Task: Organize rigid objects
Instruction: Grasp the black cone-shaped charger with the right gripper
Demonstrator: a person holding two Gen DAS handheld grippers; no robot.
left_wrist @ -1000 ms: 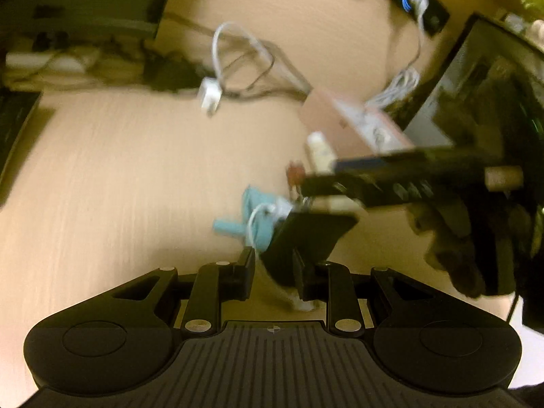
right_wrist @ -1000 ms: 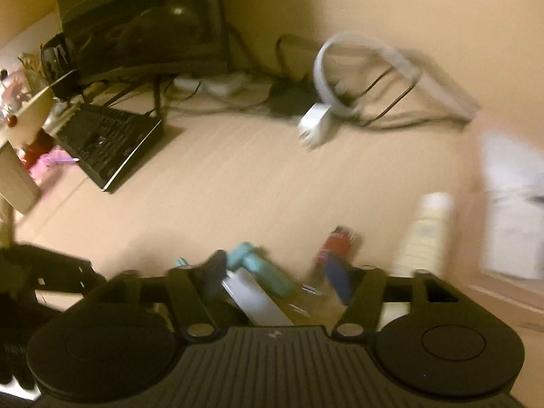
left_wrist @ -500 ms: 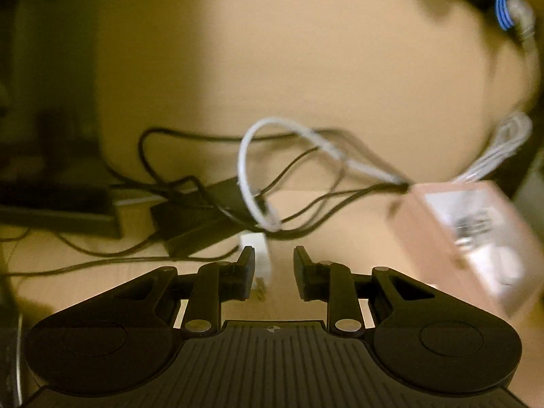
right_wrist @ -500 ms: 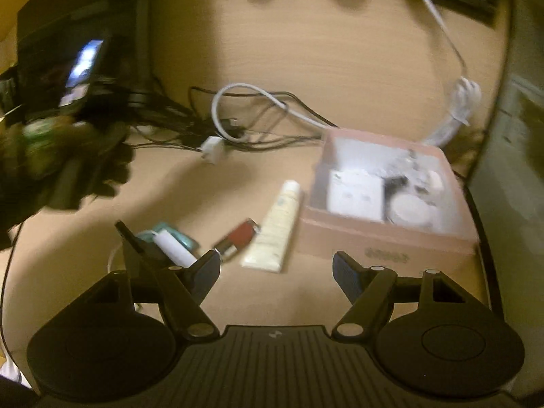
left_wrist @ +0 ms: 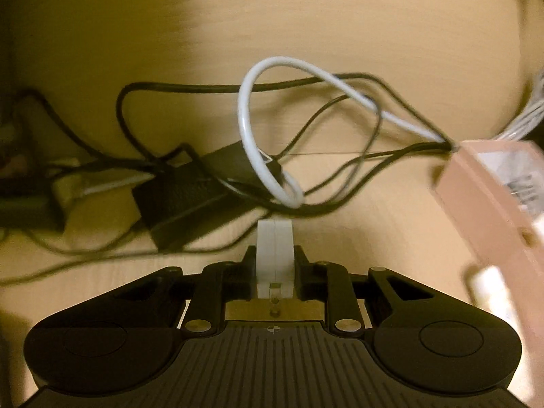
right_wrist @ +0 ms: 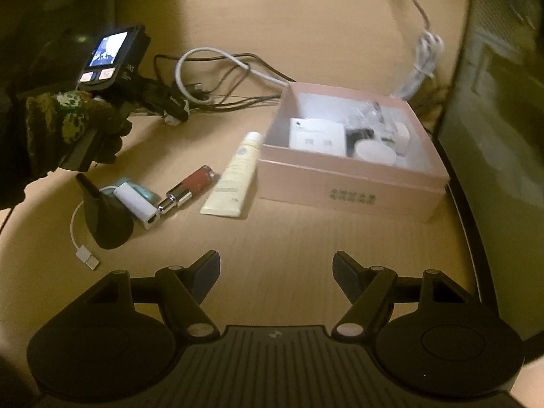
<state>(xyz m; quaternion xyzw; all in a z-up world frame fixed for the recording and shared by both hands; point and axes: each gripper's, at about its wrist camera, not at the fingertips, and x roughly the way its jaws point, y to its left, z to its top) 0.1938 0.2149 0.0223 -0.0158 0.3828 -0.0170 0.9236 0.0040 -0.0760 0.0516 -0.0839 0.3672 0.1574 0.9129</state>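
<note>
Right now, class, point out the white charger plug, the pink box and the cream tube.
white charger plug (left_wrist: 274, 255): left wrist view, its flat front face.
pink box (right_wrist: 350, 188): right wrist view, near side wall.
cream tube (right_wrist: 234, 175): right wrist view, mid-body.

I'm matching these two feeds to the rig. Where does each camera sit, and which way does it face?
Left wrist: on the left gripper, looking forward and down at tangled cables; its jaws, just closing, hold a white plug.
Right wrist: on the right gripper, open, facing the desk; a gloved hand shows.
Shared: the pink box, the white cable loop.
</note>
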